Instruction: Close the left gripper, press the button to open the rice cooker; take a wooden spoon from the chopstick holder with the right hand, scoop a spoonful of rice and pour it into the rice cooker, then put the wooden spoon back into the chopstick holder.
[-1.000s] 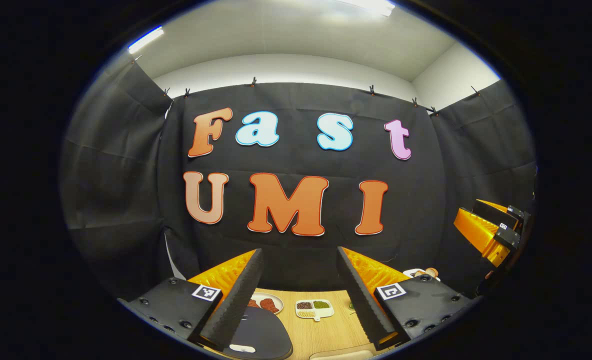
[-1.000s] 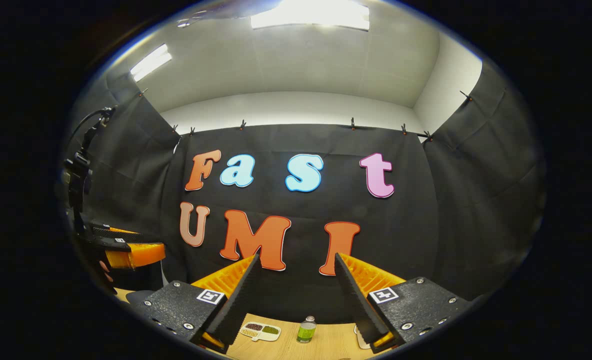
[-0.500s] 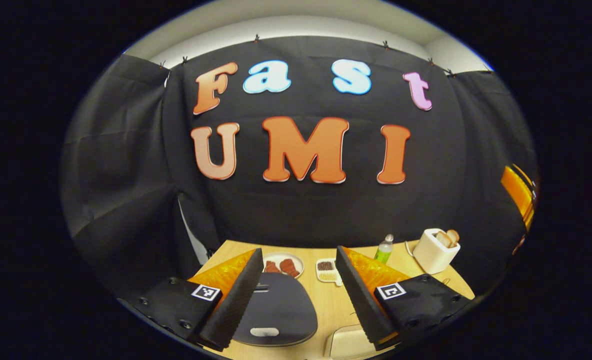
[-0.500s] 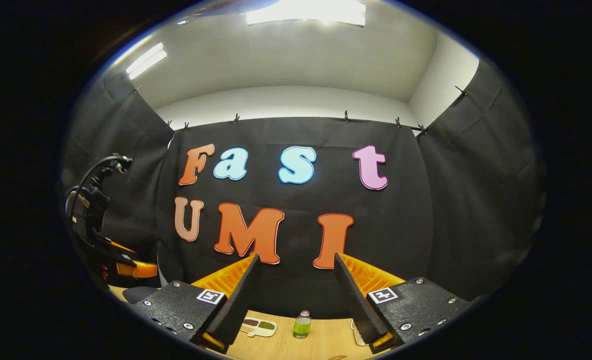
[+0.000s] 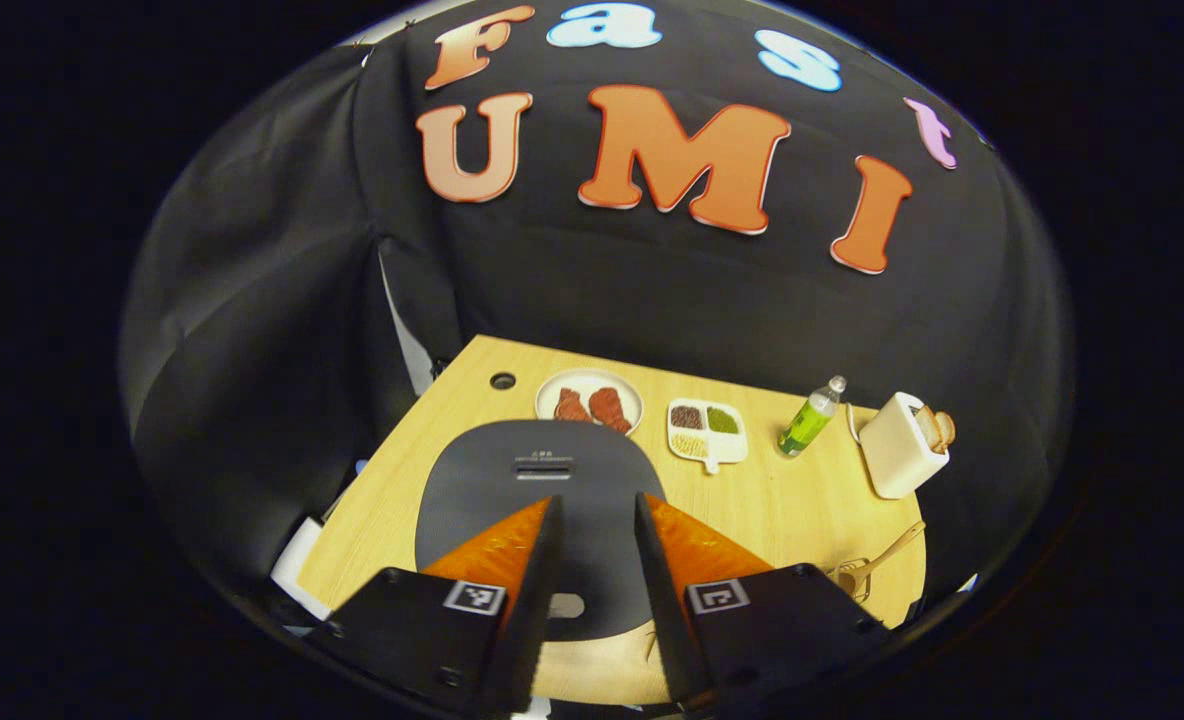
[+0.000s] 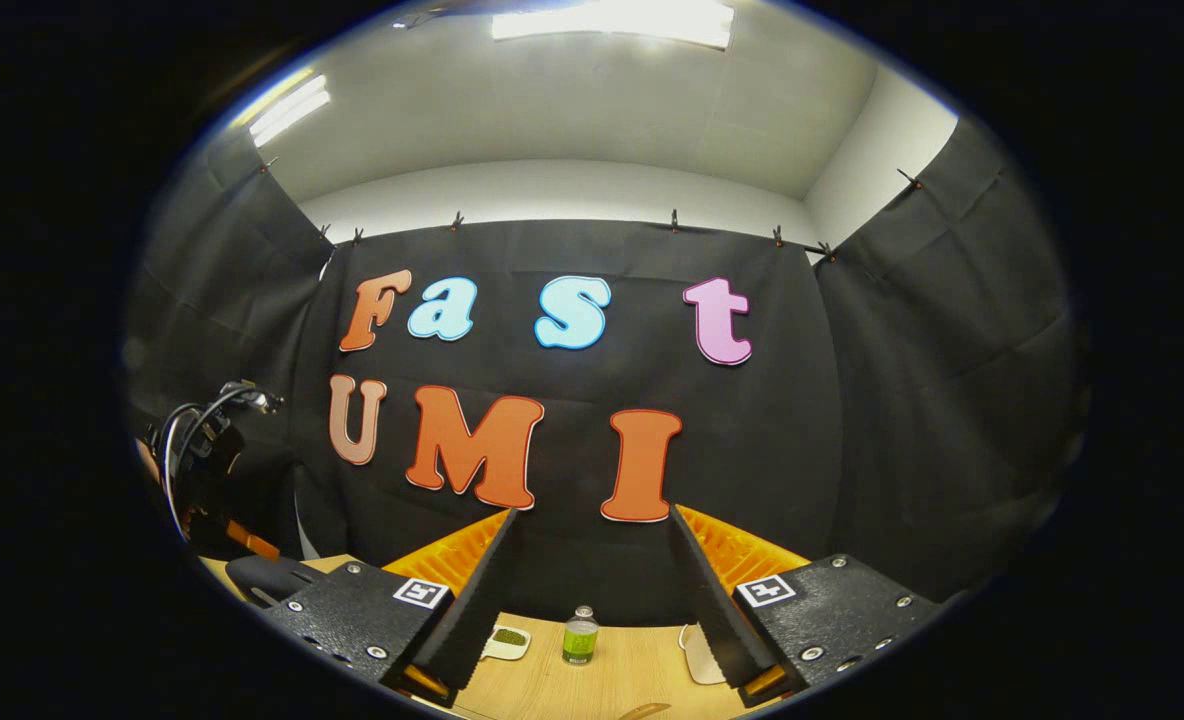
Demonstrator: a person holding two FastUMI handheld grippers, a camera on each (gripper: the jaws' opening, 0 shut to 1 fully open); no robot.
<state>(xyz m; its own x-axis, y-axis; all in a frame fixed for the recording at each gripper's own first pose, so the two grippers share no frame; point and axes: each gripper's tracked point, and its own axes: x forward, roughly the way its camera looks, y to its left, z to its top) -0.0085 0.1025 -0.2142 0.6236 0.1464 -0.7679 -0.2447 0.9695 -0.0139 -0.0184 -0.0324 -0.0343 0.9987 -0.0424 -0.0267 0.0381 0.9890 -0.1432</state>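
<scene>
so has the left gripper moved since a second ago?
Yes. The left gripper has tipped down toward the table: the rice cooker now shows whole, and its fingers have narrowed.

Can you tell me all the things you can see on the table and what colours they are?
table: one, light wood, under everything.
rice cooker: one, dark grey lid, shut, near left of the table.
plate: one, white, with two brown-red pieces, behind the cooker.
divided dish: one, white, with dark, green and pale grains, right of the plate.
bottle: one, green with a clear top, right of the dish.
toaster: one, cream, bread sticking out, far right.
wooden spoon: one, light brown, in a wire holder, near right edge.
left gripper: one, fingers partly closed, above the cooker lid.
right gripper: one, open, held high.
</scene>
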